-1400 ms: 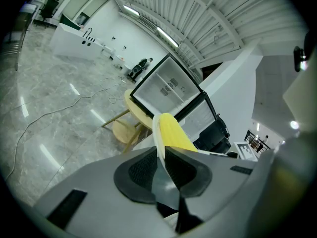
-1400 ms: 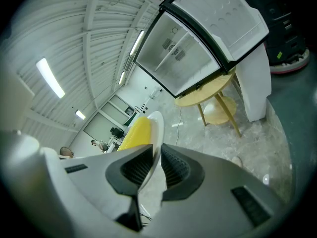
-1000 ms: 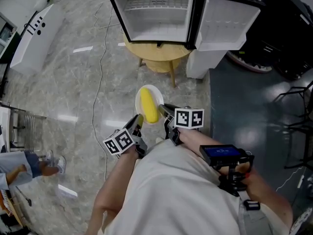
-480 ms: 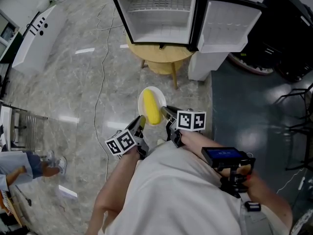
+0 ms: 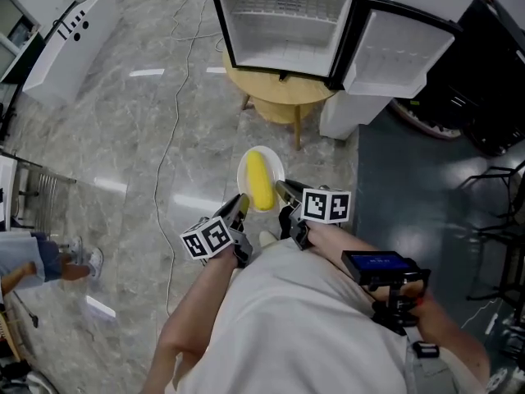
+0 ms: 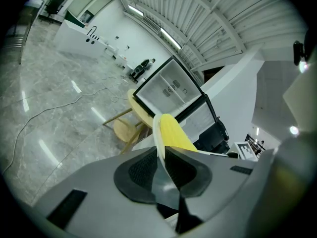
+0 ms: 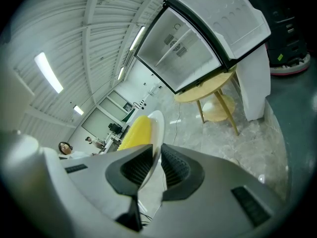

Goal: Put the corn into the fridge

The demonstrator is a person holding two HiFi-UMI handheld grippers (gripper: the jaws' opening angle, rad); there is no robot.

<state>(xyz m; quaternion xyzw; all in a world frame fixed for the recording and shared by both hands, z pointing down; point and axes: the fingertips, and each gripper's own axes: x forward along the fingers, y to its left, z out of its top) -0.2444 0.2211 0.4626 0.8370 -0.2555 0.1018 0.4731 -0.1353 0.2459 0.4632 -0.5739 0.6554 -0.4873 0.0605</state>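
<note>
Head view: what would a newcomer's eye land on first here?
The bright yellow corn on a white plate sits mid-frame, carried above the floor with the left tool and right tool each clamped on the plate's rim. Next comes the open fridge at the top, seemingly empty, standing on a round wooden table, its door swung right.

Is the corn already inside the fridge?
No, the corn lies on a white plate that the left gripper and the right gripper hold by its rim, apart from the open fridge.
</note>
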